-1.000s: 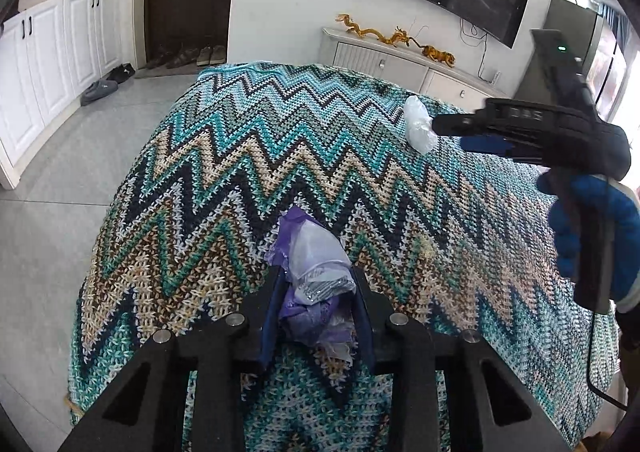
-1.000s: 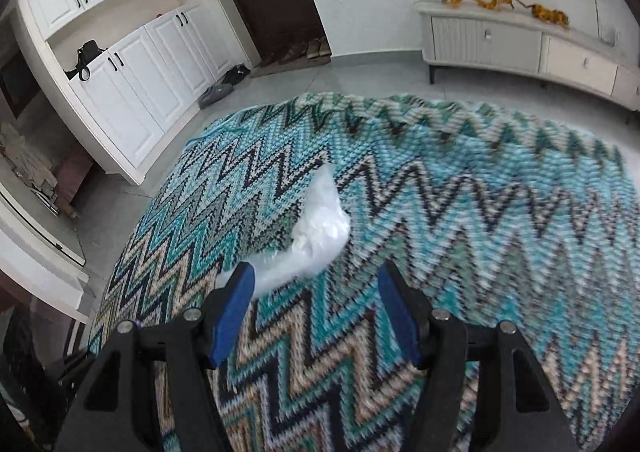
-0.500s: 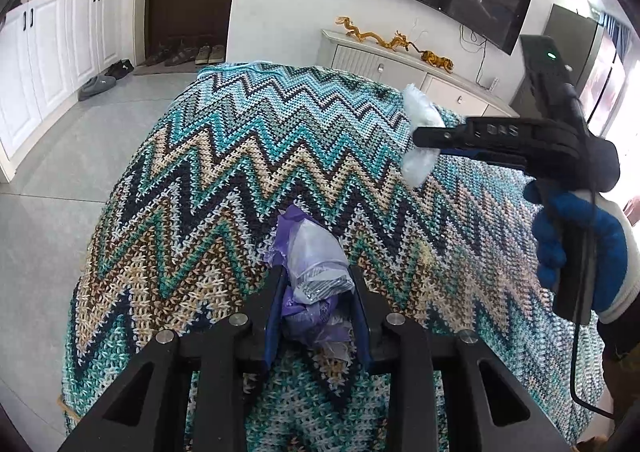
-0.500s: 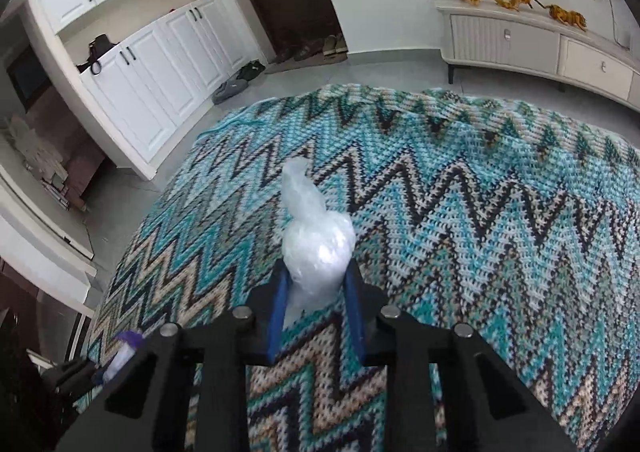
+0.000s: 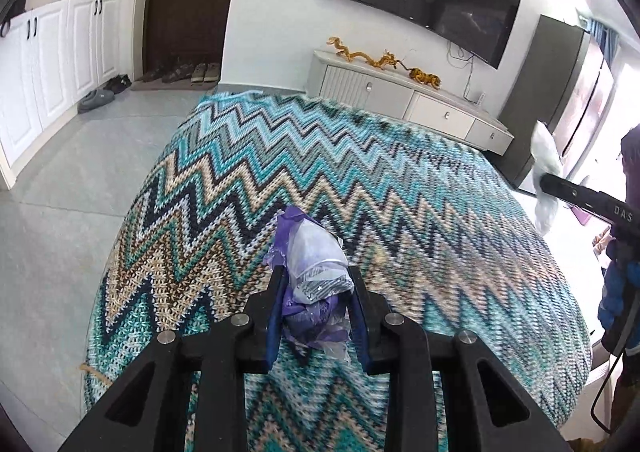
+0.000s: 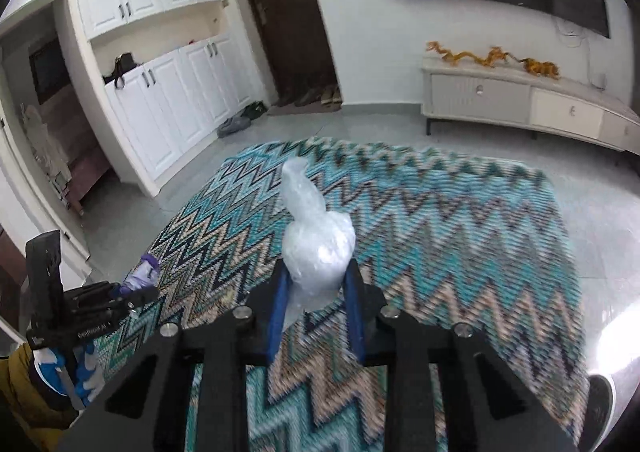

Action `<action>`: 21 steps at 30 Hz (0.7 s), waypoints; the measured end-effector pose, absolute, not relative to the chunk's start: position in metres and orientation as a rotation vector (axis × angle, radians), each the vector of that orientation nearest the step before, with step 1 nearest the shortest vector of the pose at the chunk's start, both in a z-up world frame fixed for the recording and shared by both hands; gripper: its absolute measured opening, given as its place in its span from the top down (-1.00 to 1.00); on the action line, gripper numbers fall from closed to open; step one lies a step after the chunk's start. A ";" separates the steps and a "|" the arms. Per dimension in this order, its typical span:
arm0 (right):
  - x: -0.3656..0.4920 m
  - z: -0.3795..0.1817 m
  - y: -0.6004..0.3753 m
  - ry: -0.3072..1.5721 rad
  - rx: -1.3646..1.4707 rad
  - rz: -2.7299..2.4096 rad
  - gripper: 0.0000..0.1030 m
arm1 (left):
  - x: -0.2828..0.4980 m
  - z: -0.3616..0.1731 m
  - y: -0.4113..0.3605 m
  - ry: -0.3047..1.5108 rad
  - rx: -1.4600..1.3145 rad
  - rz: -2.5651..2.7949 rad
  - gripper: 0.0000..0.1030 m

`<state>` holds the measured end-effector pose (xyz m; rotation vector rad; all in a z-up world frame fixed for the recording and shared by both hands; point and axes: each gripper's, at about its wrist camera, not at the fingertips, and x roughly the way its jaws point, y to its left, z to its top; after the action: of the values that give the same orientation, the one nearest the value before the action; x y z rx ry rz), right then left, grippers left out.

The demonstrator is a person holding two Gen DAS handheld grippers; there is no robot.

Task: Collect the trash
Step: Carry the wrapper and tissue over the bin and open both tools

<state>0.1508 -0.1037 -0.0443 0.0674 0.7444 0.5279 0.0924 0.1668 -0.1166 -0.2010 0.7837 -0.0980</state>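
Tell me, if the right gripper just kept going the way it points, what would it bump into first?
Probably the zigzag blanket. The right gripper, shut on a white plastic wad, angles down at it, with nothing else visible between, though depth is hard to judge.

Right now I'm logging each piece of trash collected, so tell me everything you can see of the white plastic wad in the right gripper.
The white plastic wad is crumpled, translucent film, like a balled-up bag, with a rounded body and a twisted neck sticking up and away from the camera. The right gripper has its jaws closed on the lower part, blue pads pressing both sides. It is lifted clear of the zigzag blanket; only the pads touch it. In the left wrist view it shows at the far right.
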 end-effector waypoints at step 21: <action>0.007 -0.075 -0.415 0.635 0.387 -0.098 0.51 | 0.119 -0.057 -0.113 0.813 0.158 -0.646 0.47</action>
<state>0.0068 -0.4149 -0.0746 0.3868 0.6350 -0.0983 0.1187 -0.1134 -0.0575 0.1578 0.8131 -0.6457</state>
